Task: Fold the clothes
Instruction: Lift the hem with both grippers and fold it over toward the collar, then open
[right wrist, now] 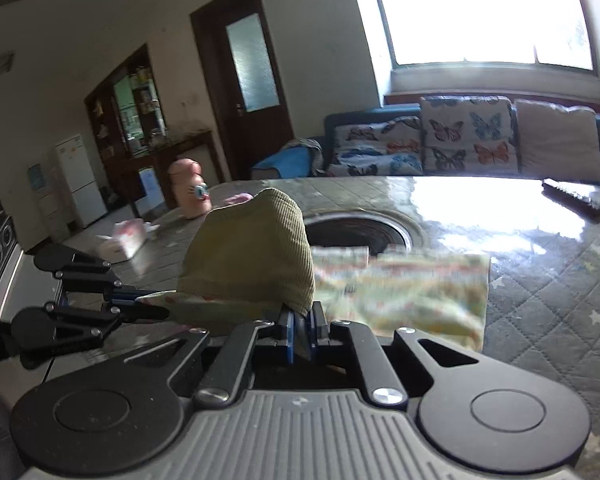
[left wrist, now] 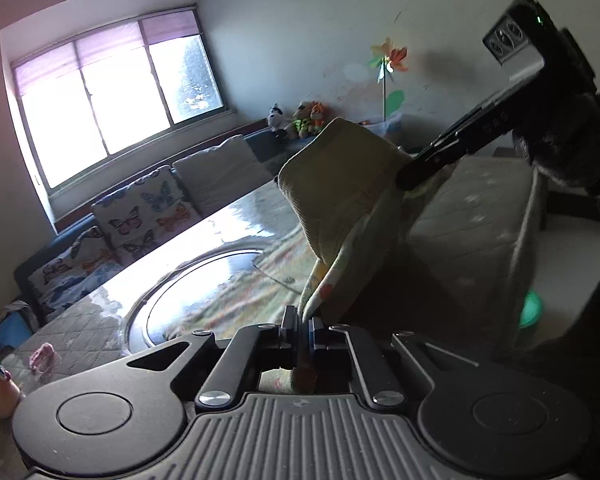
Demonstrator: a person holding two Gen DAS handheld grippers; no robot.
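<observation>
A small pale garment with a coloured print and an olive ribbed band (left wrist: 340,184) hangs between my two grippers above the table. My left gripper (left wrist: 303,320) is shut on one edge of it. My right gripper (right wrist: 301,320) is shut on the ribbed band (right wrist: 252,256). The printed part (right wrist: 412,292) trails to the right over the table. The right gripper shows in the left wrist view (left wrist: 428,164), clamped on the cloth's far side. The left gripper shows in the right wrist view (right wrist: 140,300), at the left, holding the cloth's edge.
The table (right wrist: 540,264) has a quilted grey cover and a round recessed plate (right wrist: 360,232) in its middle. A dark remote (right wrist: 572,198), a pink bottle (right wrist: 190,194) and a tissue pack (right wrist: 126,240) lie on it. A sofa with butterfly cushions (right wrist: 464,140) stands behind.
</observation>
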